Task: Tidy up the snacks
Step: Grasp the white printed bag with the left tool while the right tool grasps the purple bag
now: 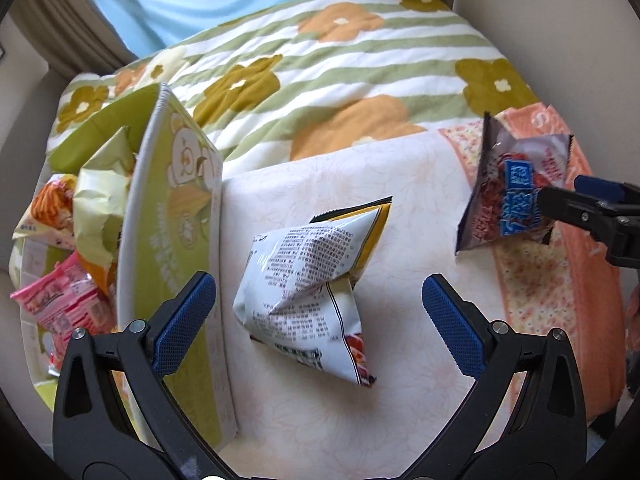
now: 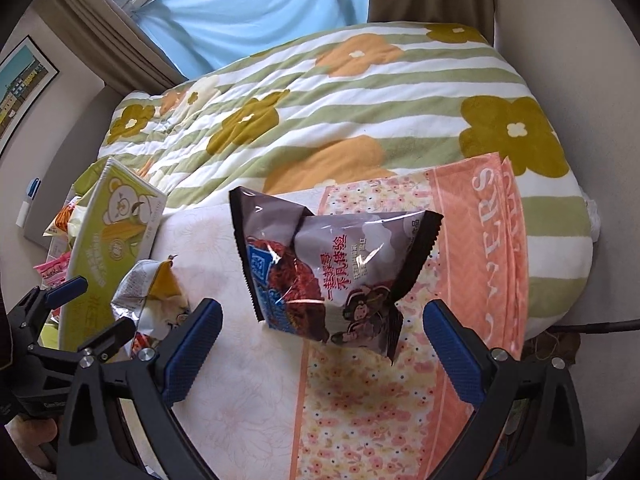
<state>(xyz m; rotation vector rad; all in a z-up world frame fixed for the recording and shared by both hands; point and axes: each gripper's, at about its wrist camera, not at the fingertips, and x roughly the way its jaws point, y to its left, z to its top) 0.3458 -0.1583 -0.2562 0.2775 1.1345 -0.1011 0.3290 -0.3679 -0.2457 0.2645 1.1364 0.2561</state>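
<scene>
our left gripper (image 1: 318, 312) is held low at the near edge of its own view, jaws spread wide, the two blue pads (image 1: 184, 322) angled outward and gripping nothing. in the right wrist view it shows at the near left, black arms reaching in. our right gripper (image 2: 322, 338) sits the same way, jaws wide apart, blue pads (image 2: 452, 354) facing each other across an open gap. in the left wrist view it enters from the far right edge; whether it touches anything there we cannot tell.
</scene>
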